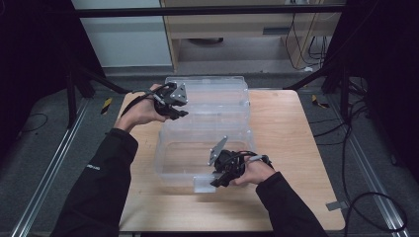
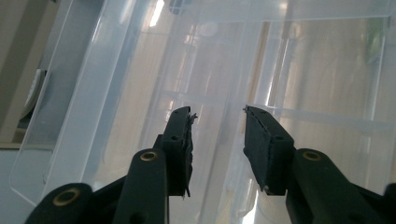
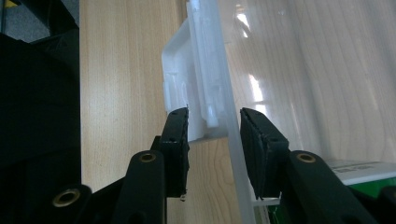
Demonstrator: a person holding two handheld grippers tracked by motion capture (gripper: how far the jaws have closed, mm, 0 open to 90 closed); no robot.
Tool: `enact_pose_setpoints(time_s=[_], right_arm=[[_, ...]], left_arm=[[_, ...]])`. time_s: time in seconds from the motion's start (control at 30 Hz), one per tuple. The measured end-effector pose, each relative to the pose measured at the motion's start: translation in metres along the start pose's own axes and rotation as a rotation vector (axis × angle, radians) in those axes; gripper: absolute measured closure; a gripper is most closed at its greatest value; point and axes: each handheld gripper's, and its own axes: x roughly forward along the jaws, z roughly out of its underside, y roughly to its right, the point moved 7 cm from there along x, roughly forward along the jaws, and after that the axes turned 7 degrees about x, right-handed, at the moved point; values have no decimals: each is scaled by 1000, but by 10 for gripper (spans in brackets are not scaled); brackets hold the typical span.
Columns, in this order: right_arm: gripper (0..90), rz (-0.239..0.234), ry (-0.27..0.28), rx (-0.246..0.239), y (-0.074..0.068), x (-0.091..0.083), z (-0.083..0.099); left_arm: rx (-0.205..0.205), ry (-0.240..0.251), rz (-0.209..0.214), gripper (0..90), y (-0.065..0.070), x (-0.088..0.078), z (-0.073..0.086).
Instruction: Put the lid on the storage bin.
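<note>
Clearly the work in hand is on the clear plastic box (image 1: 197, 158) at the middle of the counter (image 1: 291, 148), with its lid (image 1: 212, 96) lying open behind it on the far side.

The right tool (image 1: 216, 183) sits at the near wall of the box, by the white latch (image 3: 187, 93). In the right gripper view its jaws stand apart on either side of that wall, one outside near the latch, one inside; whether the pads actually press the plastic I cannot tell. The left tool (image 1: 177, 114) is at the lid's left edge, and in the left gripper view its jaws are apart with only clear plastic beyond them, nothing between the pads.

My reading is that the step is to bring the lid over and shut the box. To do it well, the right tool should keep the near wall steady so the box does not slide, while the left tool takes the lid's edge squarely, well in from the corner, and swings it over along the hinge line. Thin clear plastic flexes, so a light, even pinch seems wise.

Count: one box, one lid, one latch seen, two tools.
</note>
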Motion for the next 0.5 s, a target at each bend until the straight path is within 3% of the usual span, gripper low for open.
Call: enact_pose_setpoints(time_s=[0.5], right_arm=[[633, 5, 0, -1, 0, 0, 0]], left_arm=[[27, -1, 48, 761, 2, 8, -10]])
